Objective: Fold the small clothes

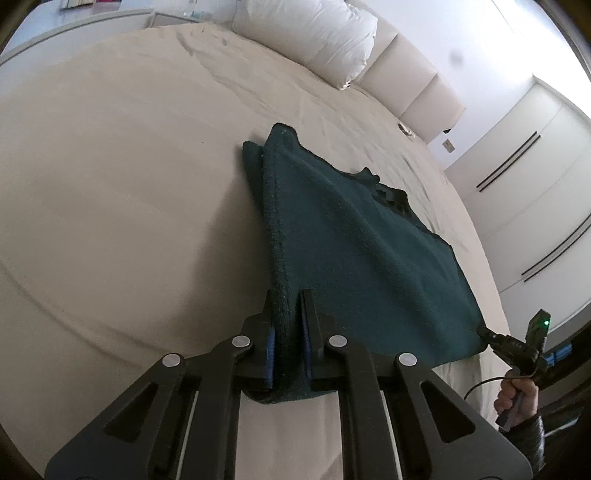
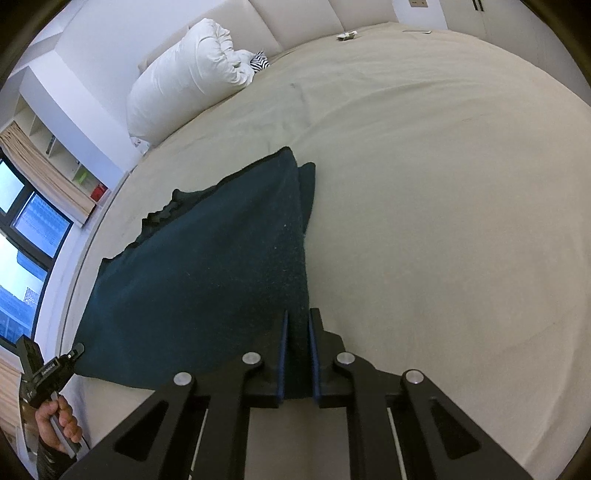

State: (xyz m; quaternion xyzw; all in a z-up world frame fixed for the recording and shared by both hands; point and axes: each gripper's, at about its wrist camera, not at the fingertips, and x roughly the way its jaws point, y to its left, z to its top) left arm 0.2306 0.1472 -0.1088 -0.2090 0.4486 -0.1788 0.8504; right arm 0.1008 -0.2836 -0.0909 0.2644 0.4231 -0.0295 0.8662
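Note:
A dark green knitted garment (image 1: 351, 236) lies spread on the beige bed sheet (image 1: 122, 192). My left gripper (image 1: 287, 295) is shut on its near left corner, the cloth pinched between the blue pads. In the right wrist view the same garment (image 2: 207, 280) stretches away to the left, and my right gripper (image 2: 297, 314) is shut on its near right corner. Each gripper also shows in the other's view: the right gripper (image 1: 484, 331) at the garment's far corner, the left gripper (image 2: 78, 348) at the lower left, each held by a hand. The near edge hangs taut between them.
A white duvet bundle (image 1: 314, 33) lies against the padded headboard (image 1: 417, 85). White wardrobe doors (image 1: 535, 177) stand beyond the bed's right side. A window (image 2: 22, 258) and shelves (image 2: 55, 147) lie beyond its left side. A small striped item (image 2: 260, 61) sits by the bundle.

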